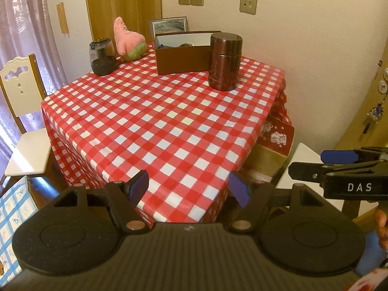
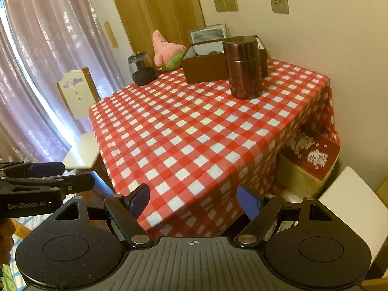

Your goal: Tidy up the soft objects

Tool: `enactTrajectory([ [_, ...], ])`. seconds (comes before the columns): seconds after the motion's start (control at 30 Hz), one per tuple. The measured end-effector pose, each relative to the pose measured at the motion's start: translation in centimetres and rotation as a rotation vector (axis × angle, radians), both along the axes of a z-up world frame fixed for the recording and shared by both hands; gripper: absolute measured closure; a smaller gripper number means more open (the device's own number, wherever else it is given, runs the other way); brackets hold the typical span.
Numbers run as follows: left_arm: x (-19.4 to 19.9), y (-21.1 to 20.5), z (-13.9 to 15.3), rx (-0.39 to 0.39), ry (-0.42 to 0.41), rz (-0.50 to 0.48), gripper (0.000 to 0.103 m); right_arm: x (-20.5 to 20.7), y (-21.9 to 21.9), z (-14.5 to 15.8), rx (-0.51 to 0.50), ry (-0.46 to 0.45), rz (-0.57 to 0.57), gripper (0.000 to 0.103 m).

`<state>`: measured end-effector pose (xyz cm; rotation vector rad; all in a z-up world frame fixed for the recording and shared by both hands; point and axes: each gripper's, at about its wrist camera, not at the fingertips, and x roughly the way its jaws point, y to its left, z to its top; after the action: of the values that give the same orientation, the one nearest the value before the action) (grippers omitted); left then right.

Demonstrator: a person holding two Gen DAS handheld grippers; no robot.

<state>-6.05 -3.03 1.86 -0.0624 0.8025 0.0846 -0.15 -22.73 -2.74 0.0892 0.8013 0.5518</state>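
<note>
**Plush [image 1: 128, 41] on far table corner, outside box; both claws spread and empty**

Plush: pink star-shaped toy with green lower half. Propped upright at far left corner of table [image 1: 145, 126], on red-and-white check cloth. Just left of box [image 1: 181, 59], apart from it, not inside. Just right of grinder [image 1: 102, 57].

Box: brown, open-topped, pale inside. Dark contents partly showing above rim; too small to identify, soft or not.

Canister [image 1: 225, 60]: dark brown, lidded, standing in front of box's right end; whether touching, cannot tell.

Left gripper [image 1: 189, 189]: blue pads spread wide, nothing between. Held off near table corner, well apart from plush.

Right gripper [image 2: 194, 201]: likewise spread wide, empty, beside left one, same distance back.

Stage: judged ambiguous. Fits plush waiting to go into box; fits equally a finished sort with plush set aside by design and other soft items already boxed. Nothing in view settles it.

Handling, should plush be taken: soft body likely to squash and slip, so better gripped across thick middle than by a thin arm or point. Approach from front left, clear of grinder. Close gently until fabric bunches, no harder. Lift straight up before any sideways travel, to clear box wall. Keep wide of canister: tall, probably easy to topple.
</note>
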Motion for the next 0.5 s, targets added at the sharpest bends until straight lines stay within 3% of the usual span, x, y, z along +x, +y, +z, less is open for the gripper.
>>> enactTrajectory([
  [0.5, -2.1, 0.0, 0.2, -0.003, -0.007, -0.014, 0.032, -1.7, 0.1, 0.1, 0.000, -0.006, 0.003, 0.024],
])
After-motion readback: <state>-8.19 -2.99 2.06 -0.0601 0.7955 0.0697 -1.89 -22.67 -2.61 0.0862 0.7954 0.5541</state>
